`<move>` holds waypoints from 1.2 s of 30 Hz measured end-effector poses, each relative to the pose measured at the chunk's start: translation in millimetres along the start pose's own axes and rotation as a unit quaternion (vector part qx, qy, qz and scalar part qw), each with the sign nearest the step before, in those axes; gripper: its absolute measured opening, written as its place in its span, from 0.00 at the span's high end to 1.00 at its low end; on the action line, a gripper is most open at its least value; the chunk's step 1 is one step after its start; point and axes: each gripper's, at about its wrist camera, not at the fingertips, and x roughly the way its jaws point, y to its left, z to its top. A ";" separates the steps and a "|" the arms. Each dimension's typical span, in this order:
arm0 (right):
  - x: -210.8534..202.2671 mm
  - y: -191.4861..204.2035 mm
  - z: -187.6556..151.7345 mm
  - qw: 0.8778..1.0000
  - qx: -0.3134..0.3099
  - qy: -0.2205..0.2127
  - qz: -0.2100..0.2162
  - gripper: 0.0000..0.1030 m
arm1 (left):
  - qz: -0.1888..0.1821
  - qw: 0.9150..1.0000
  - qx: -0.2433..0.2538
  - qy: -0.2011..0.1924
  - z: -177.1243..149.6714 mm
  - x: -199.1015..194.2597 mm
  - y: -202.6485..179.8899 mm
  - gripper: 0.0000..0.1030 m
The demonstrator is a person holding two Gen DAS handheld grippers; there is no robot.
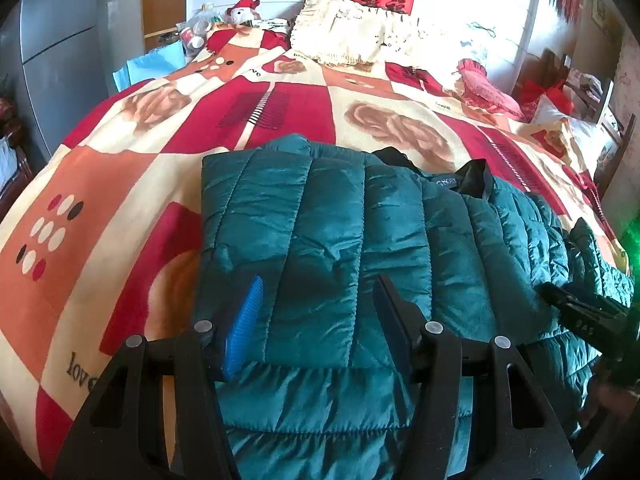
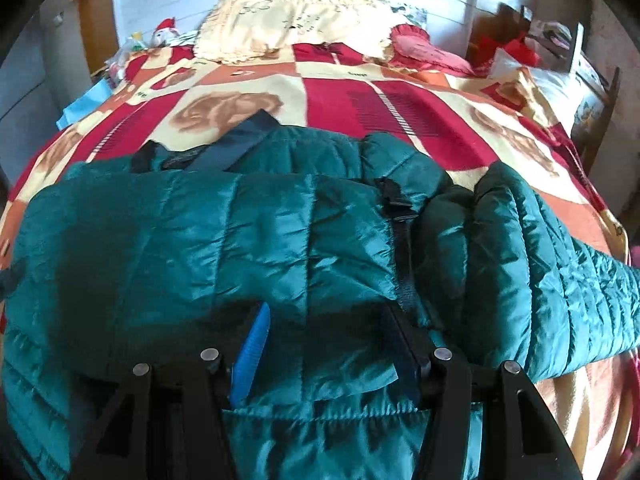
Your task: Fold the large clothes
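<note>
A teal quilted puffer jacket (image 1: 320, 216) lies partly folded on the patterned bedspread (image 1: 120, 200), its black-lined collar (image 1: 472, 176) toward the pillows. My left gripper (image 1: 319, 280) hovers over the jacket's near left part, jaws half apart, with the folded layer's edge running under them and no pad pressing. In the right wrist view the jacket (image 2: 200, 240) fills the foreground and a sleeve (image 2: 540, 264) trails right. My right gripper (image 2: 328, 308) stands half open over a loose flap beside the black zipper strip (image 2: 404, 256). One of its black fingers (image 1: 576, 304) shows at the left view's right edge.
Cream fringed pillows (image 1: 352, 32) and a pink ruffled cushion (image 1: 488, 88) lie at the head of the bed. A plush toy (image 1: 242, 10) and bags sit at the far left corner. A grey wardrobe (image 1: 52, 60) stands left; cluttered furniture (image 1: 580, 88) stands right.
</note>
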 end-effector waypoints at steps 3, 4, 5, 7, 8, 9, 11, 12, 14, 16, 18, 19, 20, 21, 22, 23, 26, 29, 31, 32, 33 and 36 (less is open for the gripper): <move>-6.6 -3.6 0.9 1.000 0.008 -0.003 0.012 0.46 | -0.001 1.000 0.000 -0.001 -0.4 -0.7 -1.0 0.44; -12.1 -3.6 0.2 1.000 0.006 -0.006 0.015 0.46 | -0.001 1.000 0.000 -0.002 -0.4 -0.7 -0.8 0.44; -17.9 -3.8 -0.6 1.000 0.006 -0.010 0.018 0.46 | -0.001 1.000 -0.001 -0.002 -0.5 -0.6 -1.1 0.44; -28.9 -4.4 -1.7 1.000 0.011 -0.020 0.021 0.46 | -0.003 1.000 -0.002 -0.001 -0.9 -0.7 -1.4 0.44; -36.4 -5.6 -2.4 0.999 0.015 -0.026 0.026 0.46 | -0.004 1.000 -0.002 -0.002 -0.3 0.0 -2.4 0.44; -41.2 -4.9 -2.3 0.999 0.017 -0.030 0.030 0.46 | -0.004 1.000 -0.002 -0.002 -0.7 0.2 -3.9 0.44; -49.7 -1.5 -1.6 0.998 0.016 -0.037 0.042 0.46 | -0.002 1.000 -0.001 -0.002 -0.7 0.9 -4.9 0.44; -52.6 1.3 -1.1 0.998 0.012 -0.038 0.047 0.46 | -0.001 1.000 0.000 0.000 -1.2 2.3 -6.4 0.44; -53.4 7.7 0.2 0.998 0.004 -0.037 0.057 0.45 | 0.000 1.000 0.000 0.005 -1.8 5.9 -8.8 0.44; -50.3 15.0 0.7 0.997 -0.004 -0.032 0.064 0.45 | 0.001 1.000 0.001 0.009 -2.6 10.1 -10.6 0.44; -42.8 22.4 1.3 0.997 -0.014 -0.025 0.067 0.45 | 0.004 1.000 0.005 0.011 -3.4 13.9 -12.3 0.44; -39.6 24.6 1.1 0.997 -0.017 -0.022 0.065 0.45 | 0.005 1.000 0.006 0.013 -3.2 15.5 -12.4 0.44; -34.3 27.0 1.1 0.998 -0.020 -0.018 0.062 0.45 | 0.006 1.000 0.007 0.014 -3.6 17.2 -12.7 0.44; -28.5 28.3 0.5 0.998 -0.021 -0.012 0.059 0.45 | 0.006 1.000 0.008 0.014 -3.7 18.2 -12.7 0.44; -23.3 28.3 -0.1 0.998 -0.020 -0.007 0.056 0.45 | 0.006 1.000 0.008 0.014 -4.0 19.3 -12.9 0.44; -16.8 27.4 -0.6 0.998 -0.016 0.000 0.055 0.45 | 0.006 1.000 0.008 0.013 -4.1 20.3 -13.1 0.44; -5.9 22.1 -2.2 0.998 -0.003 0.007 0.058 0.45 | 0.008 1.000 0.011 0.014 -3.9 21.7 -14.3 0.44; -1.0 20.1 -2.9 0.998 0.000 0.012 0.060 0.45 | 0.012 1.000 0.016 0.014 -4.2 19.9 -17.3 0.44; -1.3 18.7 -2.6 0.998 -0.001 0.011 0.060 0.45 | 0.010 1.000 0.017 0.013 -3.7 17.4 -19.2 0.44; -2.7 17.2 -2.8 0.998 0.001 0.011 0.063 0.44 | 0.009 1.000 0.017 0.013 -3.8 14.9 -20.6 0.44; -5.1 15.8 -3.0 0.998 0.004 0.012 0.066 0.44 | 0.007 1.000 0.017 0.011 -4.0 12.3 -22.1 0.44; -19.1 8.8 -4.8 0.996 0.019 0.005 0.085 0.34 | -0.001 1.000 0.021 0.004 -4.3 2.4 -30.0 0.44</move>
